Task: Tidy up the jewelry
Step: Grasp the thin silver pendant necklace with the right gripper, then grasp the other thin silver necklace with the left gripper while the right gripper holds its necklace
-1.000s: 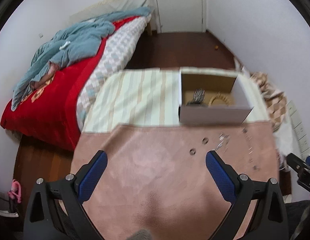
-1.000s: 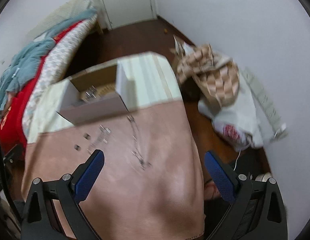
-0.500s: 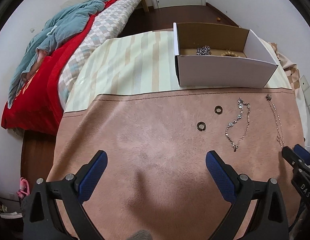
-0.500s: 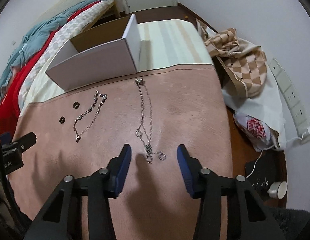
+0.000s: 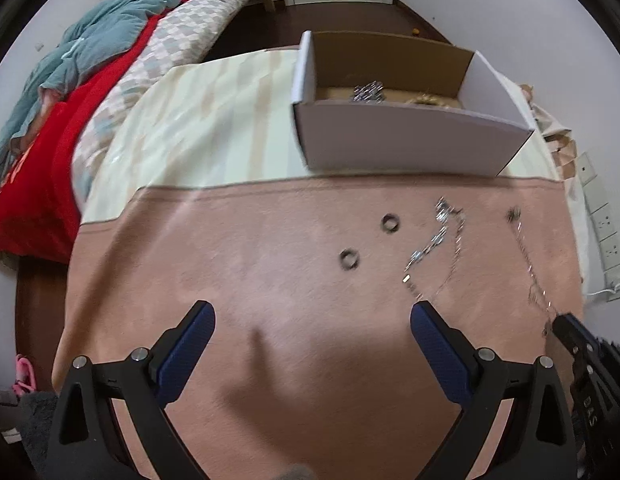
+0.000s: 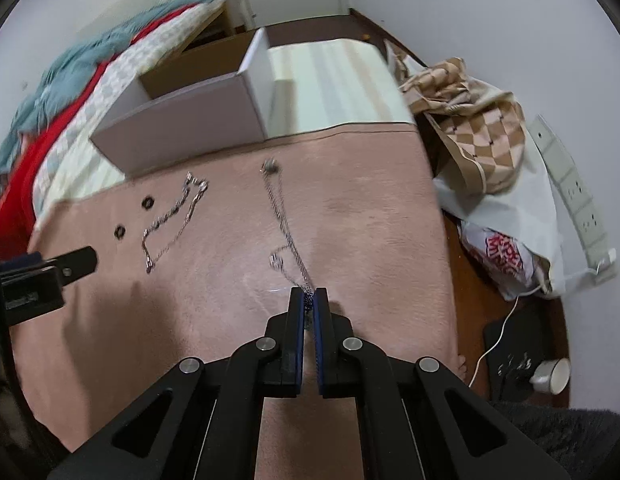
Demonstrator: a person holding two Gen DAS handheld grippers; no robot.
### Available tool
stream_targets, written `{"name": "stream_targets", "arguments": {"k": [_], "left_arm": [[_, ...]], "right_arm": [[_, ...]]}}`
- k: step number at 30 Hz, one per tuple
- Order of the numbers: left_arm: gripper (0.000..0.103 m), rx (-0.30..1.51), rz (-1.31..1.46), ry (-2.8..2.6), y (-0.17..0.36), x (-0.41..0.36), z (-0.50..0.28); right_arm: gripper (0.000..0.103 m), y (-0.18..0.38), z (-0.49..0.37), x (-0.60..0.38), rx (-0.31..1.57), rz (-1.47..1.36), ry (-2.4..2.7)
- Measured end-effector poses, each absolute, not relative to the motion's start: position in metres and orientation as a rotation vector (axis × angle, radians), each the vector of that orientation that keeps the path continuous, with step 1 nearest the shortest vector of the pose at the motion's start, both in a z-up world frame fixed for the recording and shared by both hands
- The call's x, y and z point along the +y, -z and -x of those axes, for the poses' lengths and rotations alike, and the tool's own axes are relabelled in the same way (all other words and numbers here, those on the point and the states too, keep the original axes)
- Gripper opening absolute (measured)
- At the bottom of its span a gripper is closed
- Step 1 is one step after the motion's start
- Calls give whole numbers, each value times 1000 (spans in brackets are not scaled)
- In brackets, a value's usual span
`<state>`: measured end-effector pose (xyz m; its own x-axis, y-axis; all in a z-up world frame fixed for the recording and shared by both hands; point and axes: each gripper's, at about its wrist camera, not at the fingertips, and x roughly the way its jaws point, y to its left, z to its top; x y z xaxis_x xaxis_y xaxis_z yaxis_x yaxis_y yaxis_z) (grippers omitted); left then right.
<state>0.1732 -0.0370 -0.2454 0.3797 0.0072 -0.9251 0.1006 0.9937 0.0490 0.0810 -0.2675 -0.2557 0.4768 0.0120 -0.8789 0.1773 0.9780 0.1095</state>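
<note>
Two rings [image 5: 349, 259] and a bracelet [image 6: 171, 220] wait on the cloth [image 5: 269, 360]. Your right gripper [image 6: 308, 295] pinches the necklace [image 6: 279, 216]; your left gripper [image 5: 312, 316] gapes empty, and the box [image 5: 410, 148] holds some pieces.

We cannot make out the blurred jewelry in the box [image 5: 394, 136]; its wall hides most.

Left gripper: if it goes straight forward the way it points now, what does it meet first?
Probably the nearer ring on the pink cloth, ahead of the open left gripper; the white box lies beyond. Depth is unclear.
</note>
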Motion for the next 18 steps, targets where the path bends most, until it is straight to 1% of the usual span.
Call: {"name": "stream_targets", "arguments": {"k": [5,6,7,9,14,15,17,18], "left_arm": [[99,1202,-139,176,251,-66,-199],[91,1208,-158,197,253,-73,-203],[81,1215,-182,223,256,-80,-207],[73,1229,-217,255,261,-93,-212],[73,1244,-289,285,273,-115,-224],[71,1244,-298,293,275,-119,-225],[67,1227,-300,315,274,-124,-225],[59,1221,-301,333,273,-127,-226]], "right_arm": [[4,246,-85,-281,1048,-238,122],[4,246,-86,-281,1044,-244,125],[4,245,-87,-282,1041,-252,126],[4,245,-89,-285,1038,-265,131],[4,251,-92,-293,1046,-298,143],[4,252,-92,-294,1049,-304,146],[4,255,-92,-298,1055,-311,150],[4,256,-92,-299,1059,-315,153]]}}
